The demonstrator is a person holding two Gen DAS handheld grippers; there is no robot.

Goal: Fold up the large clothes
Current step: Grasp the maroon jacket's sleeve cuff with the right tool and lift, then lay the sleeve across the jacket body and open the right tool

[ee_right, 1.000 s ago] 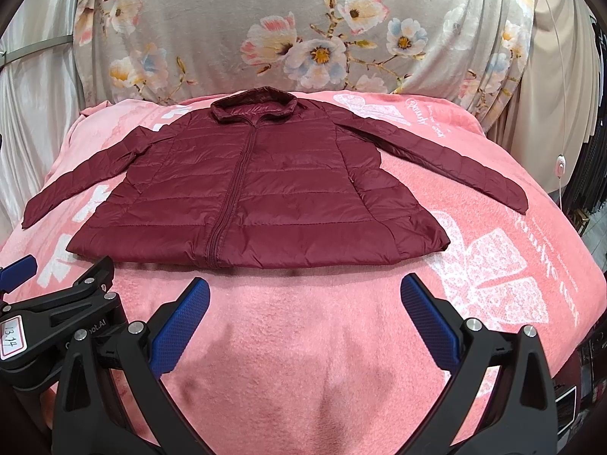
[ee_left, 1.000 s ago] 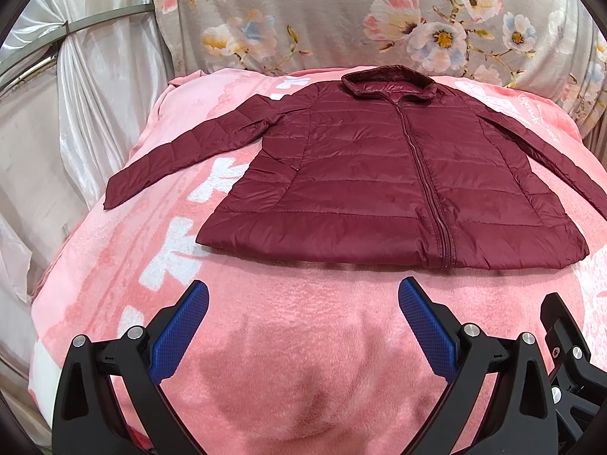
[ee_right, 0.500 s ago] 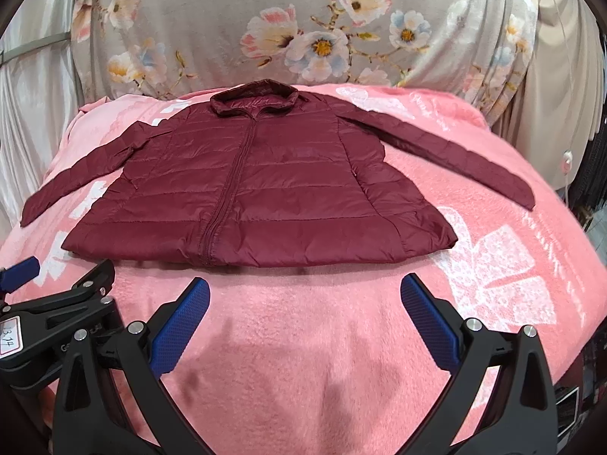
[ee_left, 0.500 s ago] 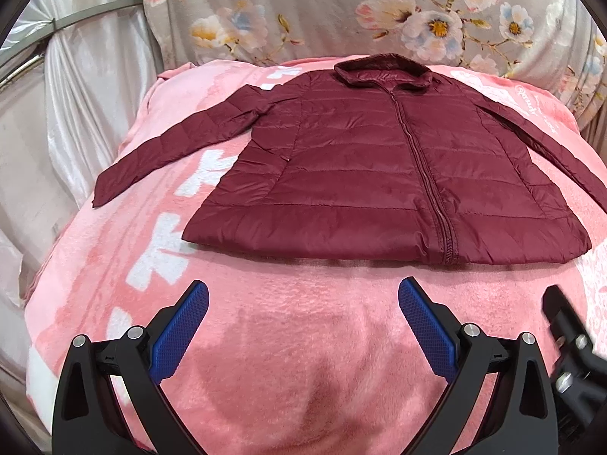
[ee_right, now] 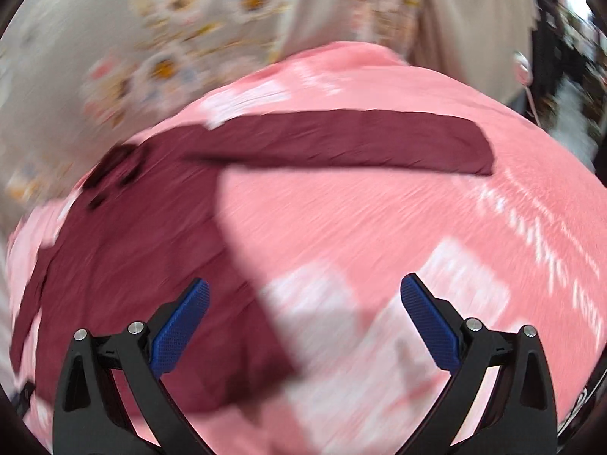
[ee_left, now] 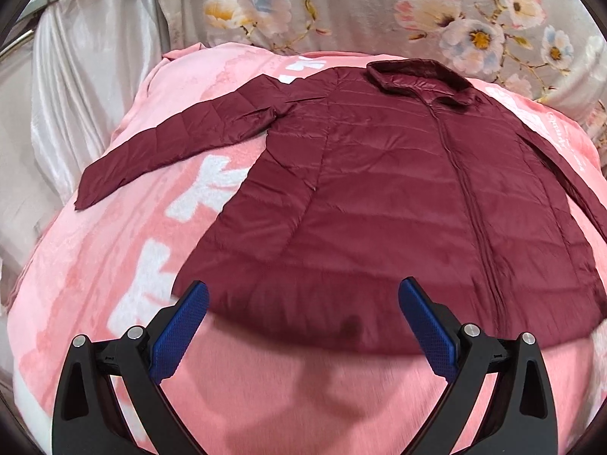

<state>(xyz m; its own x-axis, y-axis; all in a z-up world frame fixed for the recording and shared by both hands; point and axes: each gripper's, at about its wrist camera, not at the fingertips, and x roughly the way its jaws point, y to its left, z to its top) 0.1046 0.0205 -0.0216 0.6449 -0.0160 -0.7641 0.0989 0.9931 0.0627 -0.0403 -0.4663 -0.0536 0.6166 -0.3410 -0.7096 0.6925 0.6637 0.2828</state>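
A dark red quilted jacket (ee_left: 379, 197) lies flat and zipped on a pink blanket (ee_left: 114, 258), collar away from me, both sleeves spread out. Its left sleeve (ee_left: 178, 144) points toward the blanket's left edge. My left gripper (ee_left: 303, 311) is open, hovering just over the jacket's near hem. In the blurred right wrist view the jacket's body (ee_right: 144, 250) fills the left side and the other sleeve (ee_right: 349, 140) stretches to the right. My right gripper (ee_right: 303, 311) is open above the jacket's right hem corner and the pink blanket (ee_right: 417, 220).
A floral curtain (ee_left: 379, 11) hangs behind the bed. Pale satin drapes with a metal rail (ee_left: 76, 57) stand on the left. Beige curtain (ee_right: 455, 19) and dark clutter (ee_right: 569, 76) sit to the right. The blanket drops off at its rounded edges.
Both grippers have moved forward and lower toward the jacket. The right one has also swung to the right toward the sleeve, blurring its view. Both stay open.
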